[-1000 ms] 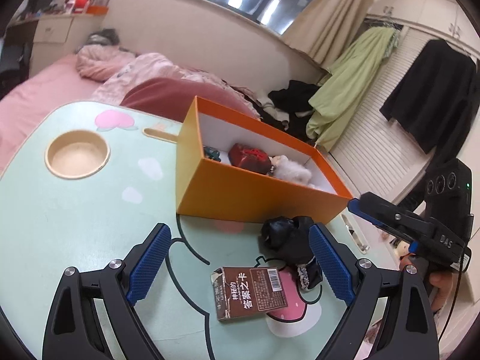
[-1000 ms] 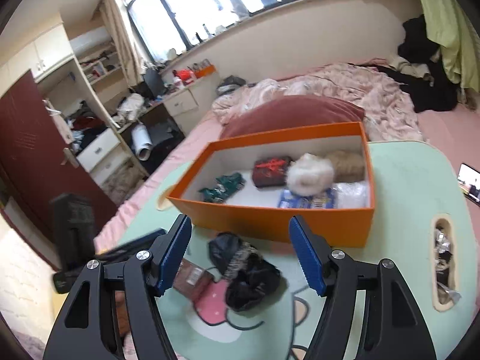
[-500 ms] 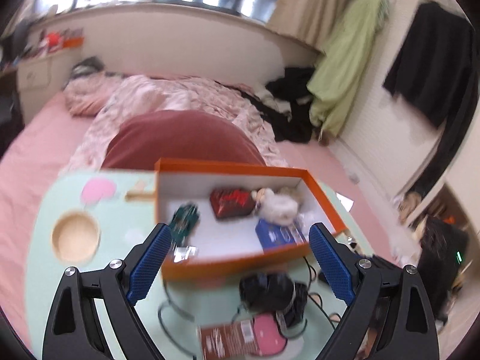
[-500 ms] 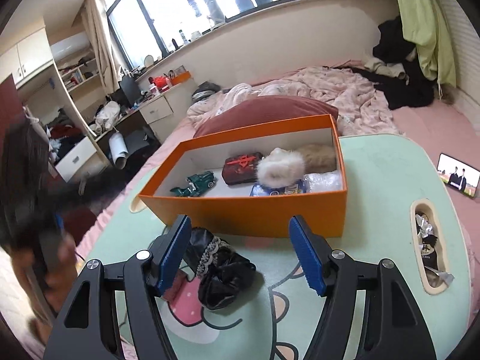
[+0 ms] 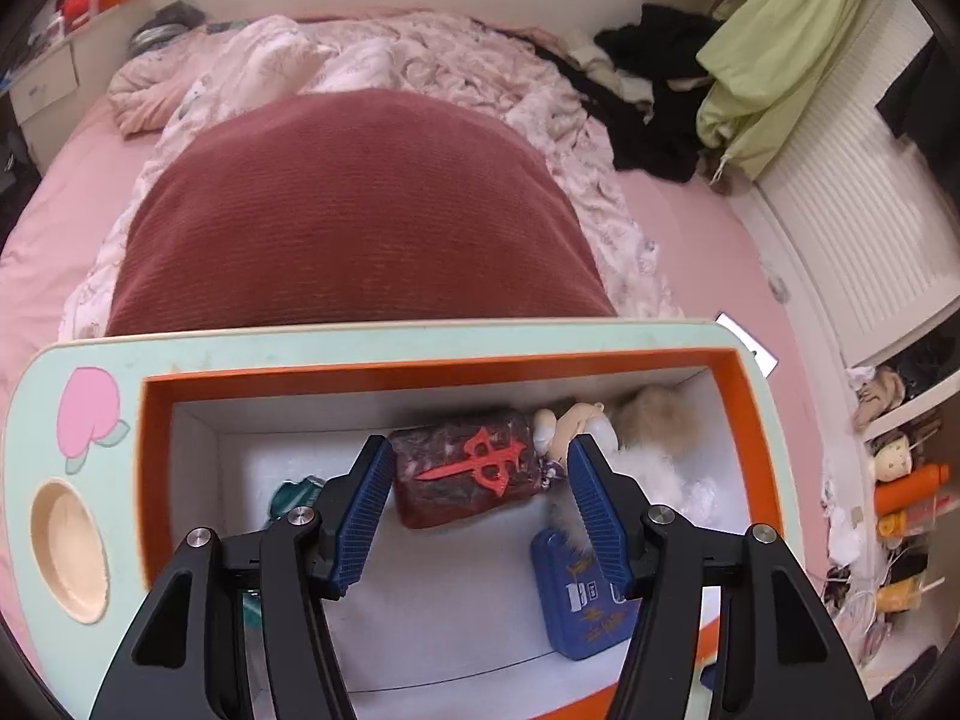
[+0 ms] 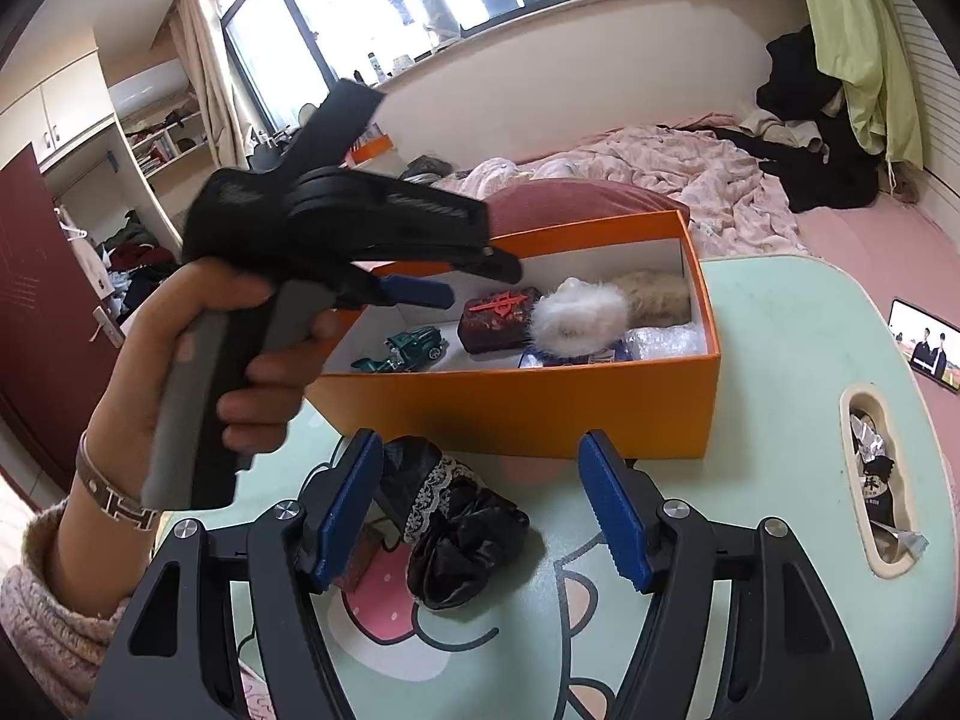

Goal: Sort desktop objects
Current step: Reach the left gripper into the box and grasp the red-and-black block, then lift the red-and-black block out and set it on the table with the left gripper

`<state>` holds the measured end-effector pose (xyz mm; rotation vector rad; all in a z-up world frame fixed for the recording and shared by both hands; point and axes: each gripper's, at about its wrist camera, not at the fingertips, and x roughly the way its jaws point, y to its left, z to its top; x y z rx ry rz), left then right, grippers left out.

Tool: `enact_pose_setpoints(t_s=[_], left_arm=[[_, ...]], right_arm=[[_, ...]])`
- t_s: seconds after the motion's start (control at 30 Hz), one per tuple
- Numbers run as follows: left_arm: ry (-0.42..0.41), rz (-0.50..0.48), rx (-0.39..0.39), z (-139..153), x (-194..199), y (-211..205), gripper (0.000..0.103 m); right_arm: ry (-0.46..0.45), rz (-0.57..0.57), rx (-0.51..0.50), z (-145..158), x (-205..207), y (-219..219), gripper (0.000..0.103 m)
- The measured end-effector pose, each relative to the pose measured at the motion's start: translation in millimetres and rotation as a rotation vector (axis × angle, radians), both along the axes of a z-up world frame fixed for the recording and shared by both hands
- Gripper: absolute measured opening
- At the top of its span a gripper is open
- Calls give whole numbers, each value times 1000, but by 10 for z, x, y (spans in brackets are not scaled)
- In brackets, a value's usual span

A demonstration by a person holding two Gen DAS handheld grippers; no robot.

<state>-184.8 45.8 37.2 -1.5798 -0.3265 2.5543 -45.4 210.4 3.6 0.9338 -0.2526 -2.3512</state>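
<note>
Bedroom setting: a mint-green tabletop (image 6: pixel 780 324) with cartoon print sits over a pink bed, with a dark red cushion (image 5: pixel 354 210) beyond its far edge.

Nearest, right view: right claw (image 6: pixel 480 507) hangs half open over the tabletop, nothing between its blue pads. Just beyond its tips lies a black scrunchie with lace trim (image 6: pixel 456 516), crumpled, no clear long axis, loose on the tabletop. A brown carton (image 6: pixel 360 558) is partly hidden behind the left pad; its heading cannot be read here. Both lie outside the box, so I judge them still to be sorted.

Next out: orange box (image 6: pixel 540 402), long axis running left to right across the tabletop, open top. Inside: green toy car (image 6: pixel 414 348) at the left end, long axis roughly along the box; dark red case with a red cross emblem (image 5: pixel 468 468) mid-box, lying flat, long axis also along the box; blue card pack (image 5: pixel 582 594) on the near side, long axis across the box; white fluffy item (image 6: pixel 576 315) and tan fluffy item (image 6: pixel 654 294) at the right end, with a plastic-wrapped item (image 6: pixel 666 339) in the near right corner.

Left claw (image 5: pixel 480 504) points steeply down into the box over the red case. Its jaws have just been closing to about half width; the pads frame the case in the left view but the right view shows the claw above the box rim, gripping nothing.

Progress estimate: well past halfway; two loose items remain.

Far: slot in the tabletop's right edge holds wrappers (image 6: pixel 876 480); a phone (image 6: pixel 924 342) lies on the bed.
</note>
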Motion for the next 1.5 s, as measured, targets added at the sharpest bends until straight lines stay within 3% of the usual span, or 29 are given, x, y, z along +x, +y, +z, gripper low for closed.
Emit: enact_pose_setpoints(t_s=[0.1,0.23,0.47,0.57,0.77,0.93,1.0,1.07,1.13,1.2,1.33,1.4,1.5], left_arm=[[-7,-3,-110,-36,-18,129,56],[2,-8,-157,-75,-4,160,56],[-44,3,-105,-81,51,-9,56],[-28,-5,-75,-78,35,16,56],[-80,-69,-141,-236,-40,219,62],[-88,-74,-184,-246,-58,241,60],[-58,-74,-146,-185,-18,188,60],[-13,-93,-34,-27,99,114,60],[61,-110,85,218,308,21,60],[168,-131,145,480,628,-50,60],[301,-168,124,631,1349,-129,60],[309,-172,130,516,1592,-180,60],[256,-121,135,215,1746,-308,60]], right_arm=[[-9,9,-11,-9,-10,-3,68],[-14,9,-10,-18,-5,-15,68],[-18,5,-13,-13,-11,9,68],[-20,8,-12,-18,-13,-6,68],[-27,12,-6,-35,1,-35,68],[-40,5,-17,-44,-16,-12,68],[-41,2,-20,-42,-18,-1,68],[-38,1,-20,-35,-16,6,68],[-37,-2,-21,-29,-15,14,68],[-37,-7,-19,-26,-15,19,68],[-21,-14,10,-10,3,-9,68],[-13,-15,27,-8,18,-38,68],[-3,-17,60,-7,29,-80,68]])
